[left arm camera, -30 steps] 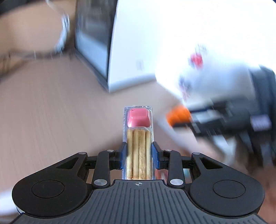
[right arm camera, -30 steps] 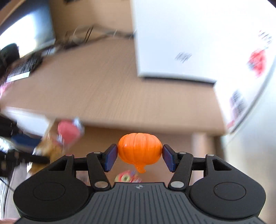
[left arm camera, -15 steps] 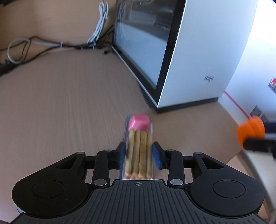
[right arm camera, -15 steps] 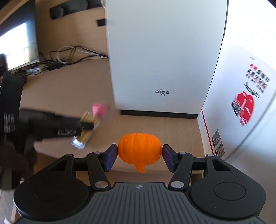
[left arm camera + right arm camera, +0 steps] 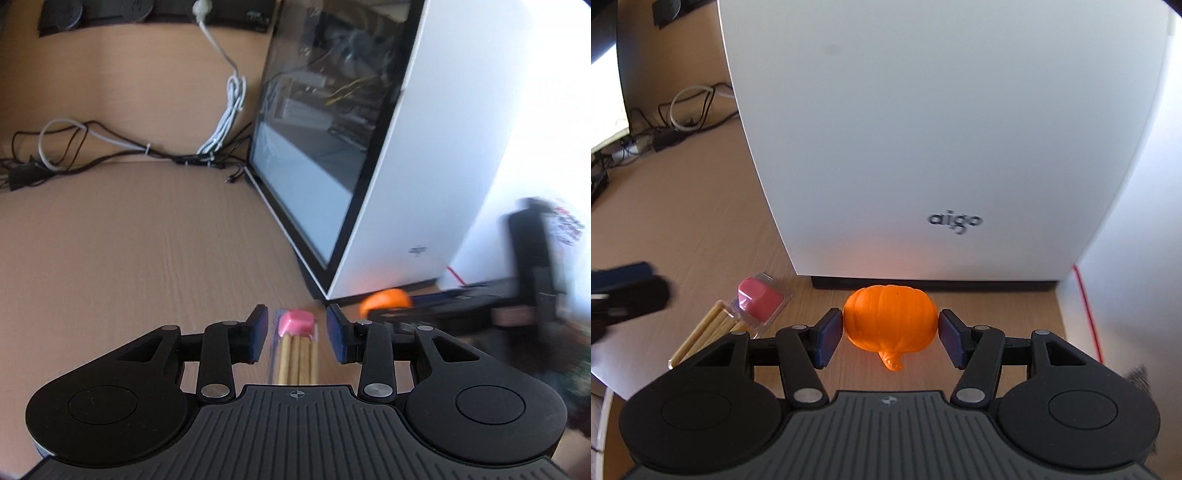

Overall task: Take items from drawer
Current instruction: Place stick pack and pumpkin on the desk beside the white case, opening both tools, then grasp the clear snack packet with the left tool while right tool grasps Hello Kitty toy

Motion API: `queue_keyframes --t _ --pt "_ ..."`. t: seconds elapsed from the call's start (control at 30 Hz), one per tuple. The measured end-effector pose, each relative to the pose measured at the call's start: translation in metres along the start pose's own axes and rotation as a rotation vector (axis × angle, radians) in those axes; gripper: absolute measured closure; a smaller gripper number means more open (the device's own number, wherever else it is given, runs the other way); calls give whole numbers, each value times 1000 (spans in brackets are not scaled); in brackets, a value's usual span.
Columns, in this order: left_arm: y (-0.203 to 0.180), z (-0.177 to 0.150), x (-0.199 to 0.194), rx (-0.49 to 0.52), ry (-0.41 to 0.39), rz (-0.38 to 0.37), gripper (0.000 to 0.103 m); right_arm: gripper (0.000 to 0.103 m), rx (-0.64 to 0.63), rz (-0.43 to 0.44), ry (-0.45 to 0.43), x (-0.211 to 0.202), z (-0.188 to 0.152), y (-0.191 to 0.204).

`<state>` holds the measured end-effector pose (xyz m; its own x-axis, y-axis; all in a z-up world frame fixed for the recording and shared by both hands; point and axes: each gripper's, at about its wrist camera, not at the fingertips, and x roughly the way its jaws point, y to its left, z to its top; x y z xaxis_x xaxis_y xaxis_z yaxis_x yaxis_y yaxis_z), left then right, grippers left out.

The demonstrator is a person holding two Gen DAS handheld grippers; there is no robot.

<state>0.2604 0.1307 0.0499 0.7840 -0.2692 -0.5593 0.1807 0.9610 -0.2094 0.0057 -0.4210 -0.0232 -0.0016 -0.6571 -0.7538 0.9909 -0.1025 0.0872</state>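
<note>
Item one — snack pack [image 5: 295, 345], biscuit sticks with pink dip: lying on the desk [image 5: 129, 266] between the pads of the left claw [image 5: 296, 334], whose jaws have just been opening and stand clear of it. Item two — orange pumpkin [image 5: 890, 319]: clamped in the right claw [image 5: 890, 338], near the white computer case [image 5: 923, 129]. Advice: lower until the pumpkin rests on the desk, release beside the pack — not onto it.

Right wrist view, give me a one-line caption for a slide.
Right claw shut on an orange toy pumpkin before a white computer case, a biscuit-stick snack pack lying on the wooden desk.
</note>
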Motion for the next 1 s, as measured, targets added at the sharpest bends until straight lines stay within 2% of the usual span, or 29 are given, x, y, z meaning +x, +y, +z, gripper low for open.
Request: queue_keyframes --t 0.13,0.37,0.57,0.67,0.77,1.0 --pt "7 -11 -26 35 34 -17 65 46 12 4 16 10 -3 2" --pt "10 -45 -45 85 161 -26 65 43 30 18 17 6 -4 2" --pt "7 -69 -57 153 242 -53 65 37 18 26 -69 -40 -11 12" --pt "3 -82 -57 206 313 -60 65 36 38 50 -90 -64 -20 14" --pt "0 -96 -50 242 410 -47 65 35 60 55 -88 -84 -35 14" --pt "-1 -118 -46 312 512 -62 65 35 62 49 -48 -113 -80 26"
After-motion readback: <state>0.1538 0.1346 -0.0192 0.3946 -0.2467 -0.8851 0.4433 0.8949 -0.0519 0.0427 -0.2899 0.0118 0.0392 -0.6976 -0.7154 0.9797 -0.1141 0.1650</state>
